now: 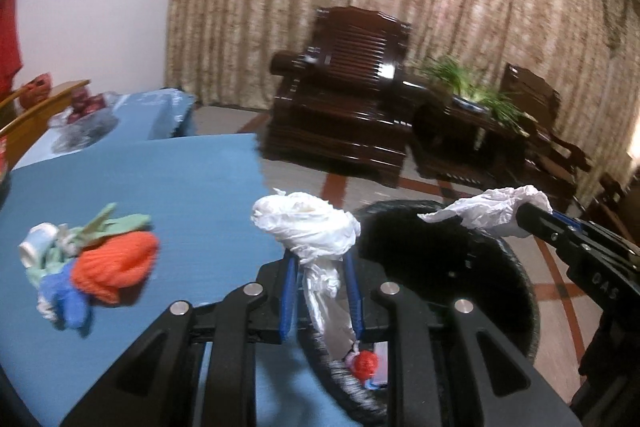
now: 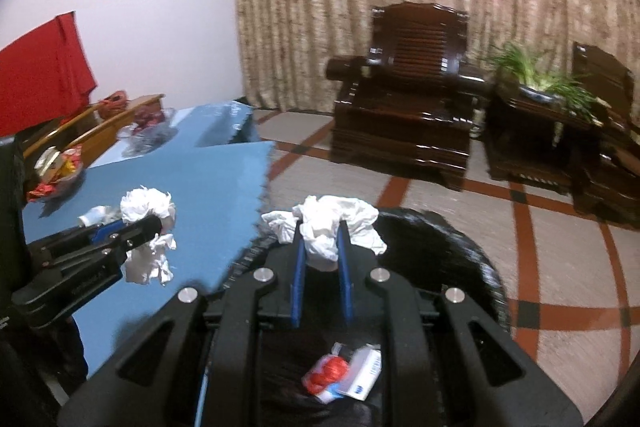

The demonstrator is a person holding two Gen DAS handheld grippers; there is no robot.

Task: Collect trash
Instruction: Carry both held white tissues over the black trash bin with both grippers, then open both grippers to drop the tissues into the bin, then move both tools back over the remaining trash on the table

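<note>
Clearly both grippers carry crumpled white tissue wads: left gripper (image 1: 322, 263) jaws clenched on one (image 1: 306, 223) at the blue surface's (image 1: 168, 187) edge, right gripper (image 2: 322, 251) jaws grasping another (image 2: 336, 223) above the round black bin (image 2: 448, 251). Best release only once fully over the opening.

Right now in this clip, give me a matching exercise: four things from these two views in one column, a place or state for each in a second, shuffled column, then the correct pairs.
Things
1. white plastic wad
2. crumpled white tissue
3. orange knitted piece
4. red mesh scrap

Places or states
A. lying on the blue tablecloth
B. pinched in the right gripper
C. down inside the black bin
D. pinched in the left gripper

Pairs: 1-D, 2-B, 3-A, 4-C
</note>
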